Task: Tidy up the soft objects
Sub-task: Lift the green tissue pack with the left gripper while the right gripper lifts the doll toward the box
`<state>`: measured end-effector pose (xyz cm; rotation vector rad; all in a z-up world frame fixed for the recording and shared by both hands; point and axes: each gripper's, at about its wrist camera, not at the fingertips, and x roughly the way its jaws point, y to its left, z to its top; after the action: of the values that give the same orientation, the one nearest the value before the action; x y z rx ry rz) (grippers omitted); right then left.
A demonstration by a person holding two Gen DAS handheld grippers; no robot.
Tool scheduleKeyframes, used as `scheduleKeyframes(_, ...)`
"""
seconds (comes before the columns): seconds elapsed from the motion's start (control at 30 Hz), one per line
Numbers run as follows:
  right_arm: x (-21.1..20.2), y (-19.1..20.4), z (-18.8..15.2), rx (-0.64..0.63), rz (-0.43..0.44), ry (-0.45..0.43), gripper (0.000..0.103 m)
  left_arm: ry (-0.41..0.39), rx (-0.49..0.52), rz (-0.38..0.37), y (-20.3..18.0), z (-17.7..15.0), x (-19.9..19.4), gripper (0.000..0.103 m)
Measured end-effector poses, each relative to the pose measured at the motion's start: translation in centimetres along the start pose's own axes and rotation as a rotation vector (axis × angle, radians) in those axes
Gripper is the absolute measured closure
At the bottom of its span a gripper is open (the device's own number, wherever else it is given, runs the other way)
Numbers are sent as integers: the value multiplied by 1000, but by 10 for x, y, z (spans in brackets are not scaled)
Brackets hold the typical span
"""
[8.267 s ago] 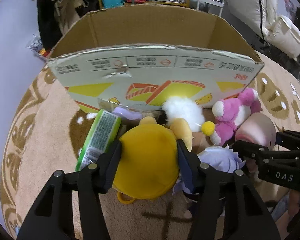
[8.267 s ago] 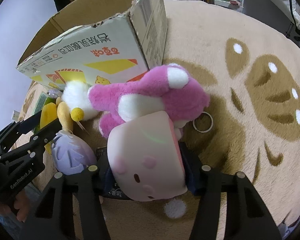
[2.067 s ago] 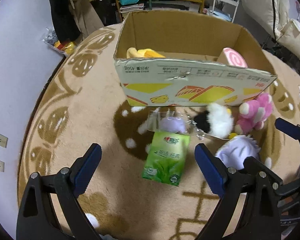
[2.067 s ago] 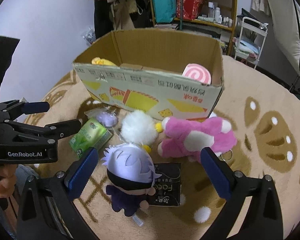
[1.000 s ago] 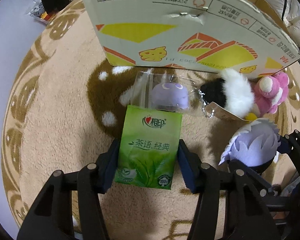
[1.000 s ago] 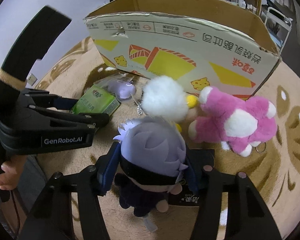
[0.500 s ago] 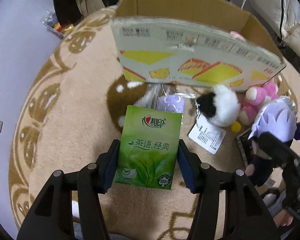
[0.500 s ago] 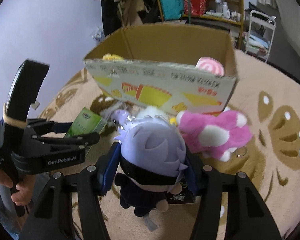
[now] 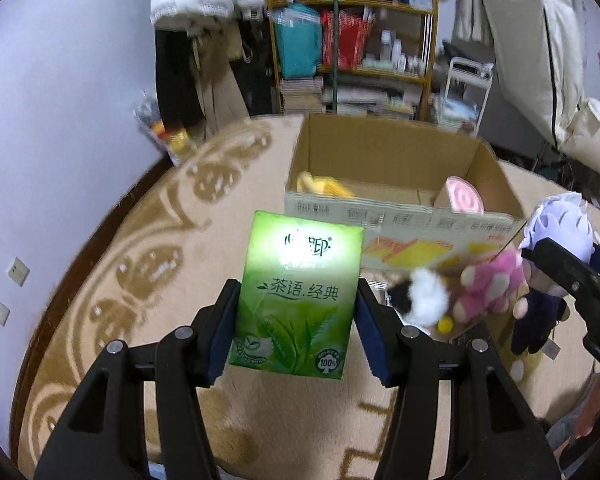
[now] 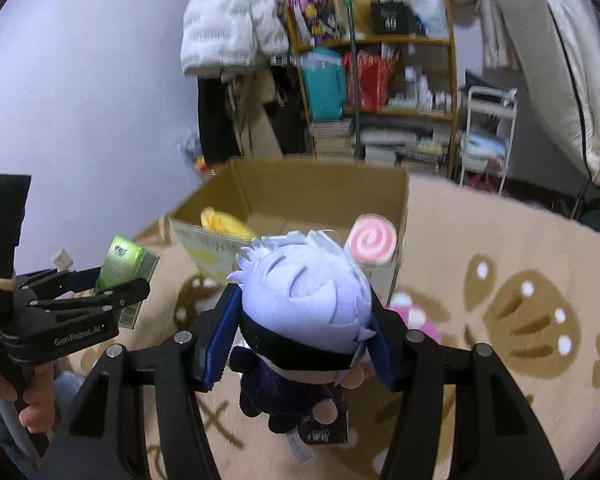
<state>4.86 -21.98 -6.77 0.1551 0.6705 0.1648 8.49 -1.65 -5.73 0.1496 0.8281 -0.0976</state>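
Lifting now: left gripper clamps tissue pack, right gripper clamps doll, both raised off rug toward far box.

Under my tongs lies a beige rug with brown patterns. On it stands an open cardboard box; against its front lie a pink plush and a white fluffy toy, touching each other.

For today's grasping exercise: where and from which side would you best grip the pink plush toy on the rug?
Grip the pink plush toy across its plump middle, coming from above. It lies on the rug tight against the cardboard box and a white fluffy toy, so the sides look crowded.
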Motion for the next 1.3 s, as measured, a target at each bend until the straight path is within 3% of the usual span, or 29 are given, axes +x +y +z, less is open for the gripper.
scheduleKeyframes(0.33, -21, -1, 16, 16, -6, -106, 41, -202, 12, -14, 0, 13, -40, 49)
scheduleKeyframes(0.57, -36, -4, 29, 27, -14, -194, 41, -299, 58, 6, -7, 21, -59, 49)
scheduleKeyframes(1.3, -58, -4, 79, -41, -6, -300, 41, -434, 71, 11, -12, 73, -78, 48)
